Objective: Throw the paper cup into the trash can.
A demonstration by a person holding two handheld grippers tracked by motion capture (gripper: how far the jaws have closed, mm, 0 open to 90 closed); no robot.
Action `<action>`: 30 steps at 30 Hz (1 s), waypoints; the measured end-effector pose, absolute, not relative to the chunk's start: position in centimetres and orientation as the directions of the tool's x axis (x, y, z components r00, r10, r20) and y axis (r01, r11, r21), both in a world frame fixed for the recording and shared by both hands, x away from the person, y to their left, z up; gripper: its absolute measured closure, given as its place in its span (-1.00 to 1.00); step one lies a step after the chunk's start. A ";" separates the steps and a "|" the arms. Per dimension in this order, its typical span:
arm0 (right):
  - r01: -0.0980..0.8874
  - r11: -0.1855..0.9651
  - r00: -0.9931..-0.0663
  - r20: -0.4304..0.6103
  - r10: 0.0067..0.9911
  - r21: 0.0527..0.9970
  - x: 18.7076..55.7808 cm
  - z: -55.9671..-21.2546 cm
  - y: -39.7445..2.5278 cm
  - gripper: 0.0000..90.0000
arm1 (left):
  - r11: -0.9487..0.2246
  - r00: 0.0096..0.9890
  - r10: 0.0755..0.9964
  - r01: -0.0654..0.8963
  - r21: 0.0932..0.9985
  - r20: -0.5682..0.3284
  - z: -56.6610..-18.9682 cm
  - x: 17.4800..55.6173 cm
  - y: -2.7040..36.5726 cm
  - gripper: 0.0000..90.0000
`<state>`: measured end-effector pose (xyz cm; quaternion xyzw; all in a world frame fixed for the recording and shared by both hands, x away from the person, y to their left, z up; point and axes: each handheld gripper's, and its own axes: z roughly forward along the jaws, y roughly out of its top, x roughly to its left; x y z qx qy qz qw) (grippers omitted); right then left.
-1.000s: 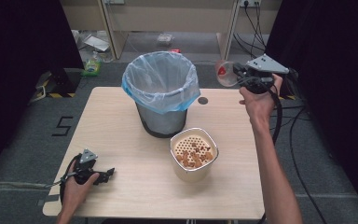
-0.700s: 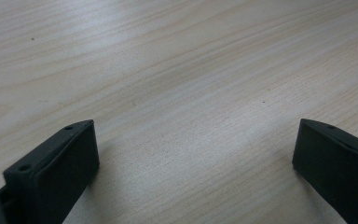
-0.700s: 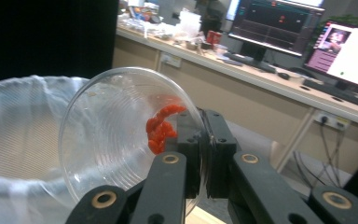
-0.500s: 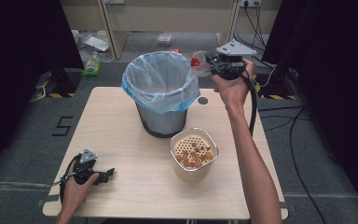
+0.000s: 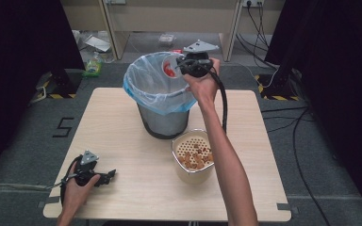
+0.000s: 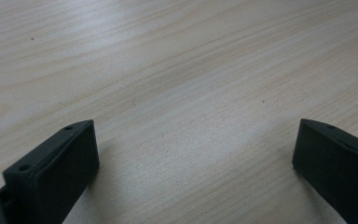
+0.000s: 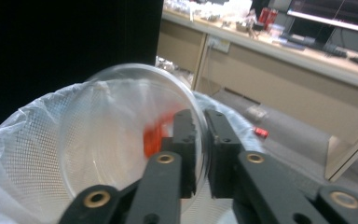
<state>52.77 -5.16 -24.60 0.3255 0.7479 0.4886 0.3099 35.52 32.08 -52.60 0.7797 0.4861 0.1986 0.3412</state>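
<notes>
My right gripper (image 5: pixel 185 64) (image 7: pixel 202 140) is shut on the rim of a clear plastic bowl (image 5: pixel 171 66) (image 7: pixel 121 135). The bowl is tipped on its side over the mouth of the bin, with red scraps (image 5: pixel 169 71) (image 7: pixel 156 135) sliding inside it. The grey bin (image 5: pixel 162 117) has a blue-white plastic liner (image 5: pixel 143 92) (image 7: pixel 14 154) and stands at the back middle of the table. At the table's front left corner my left gripper (image 5: pixel 104 177) (image 6: pixel 191 154) rests open, jaws wide apart over bare wood.
A cream perforated container (image 5: pixel 194 157) with brown food pieces stands just in front of the bin, under my right forearm. The wooden table (image 5: pixel 122 136) has bare room on its left half. Desks, cables and clutter lie on the floor behind.
My right gripper has carried the bowl leftward from beyond the table's right rear to above the bin and tipped it. The left gripper has stayed put.
</notes>
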 end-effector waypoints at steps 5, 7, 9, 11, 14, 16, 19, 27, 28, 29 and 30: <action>0.221 0.292 -0.599 -0.107 0.793 0.930 53.4 -25.2 -3.8 0.59 | -0.296 0.450 0.893 0.622 0.725 -0.022 -52.6 35.5 32.1 -1.00; 0.217 0.297 -0.596 -0.114 0.795 0.930 53.3 -25.0 -4.0 0.55 | -0.296 0.450 0.893 0.622 0.725 -0.022 -52.6 35.5 32.1 -1.00; 0.224 0.296 -0.586 -0.115 0.802 0.929 53.1 -24.8 -4.7 0.48 | -0.296 0.450 0.893 0.622 0.725 -0.022 -52.6 35.5 32.1 -1.00; 0.223 0.291 -0.574 -0.116 0.810 0.930 52.8 -24.7 -5.7 0.43 | -0.296 0.450 0.893 0.622 0.725 -0.022 -52.6 35.5 32.1 -1.00; 0.229 0.288 -0.559 -0.117 0.821 0.930 52.3 -24.7 -7.5 0.36 | -0.295 0.450 0.893 0.622 0.725 -0.022 -52.6 35.5 32.1 -1.00; 0.241 0.286 -0.541 -0.117 0.833 0.927 51.9 -24.9 -9.2 0.27 | -0.296 0.450 0.893 0.622 0.725 -0.022 -52.6 35.5 32.1 -1.00; 0.257 0.273 -0.524 -0.104 0.845 0.927 51.4 -25.2 -11.2 0.19 | -0.296 0.450 0.893 0.622 0.725 -0.022 -52.6 35.5 32.1 -1.00; 0.300 0.257 -0.482 -0.087 0.872 0.919 49.6 -26.9 -16.3 0.01 | -0.296 0.450 0.893 0.622 0.725 -0.022 -52.6 35.5 32.1 -1.00; 0.302 0.259 -0.477 -0.090 0.874 0.918 49.3 -27.1 -16.8 0.01 | -0.296 0.450 0.893 0.622 0.725 -0.022 -52.6 35.5 32.1 -1.00; 0.307 0.264 -0.476 -0.092 0.875 0.914 49.0 -27.5 -17.3 0.00 | -0.296 0.450 0.893 0.622 0.725 -0.022 -52.6 35.5 32.1 -1.00; 0.312 0.268 -0.472 -0.096 0.876 0.911 48.7 -27.9 -17.7 -0.01 | -0.296 0.450 0.893 0.622 0.725 -0.022 -52.6 35.5 32.1 -1.00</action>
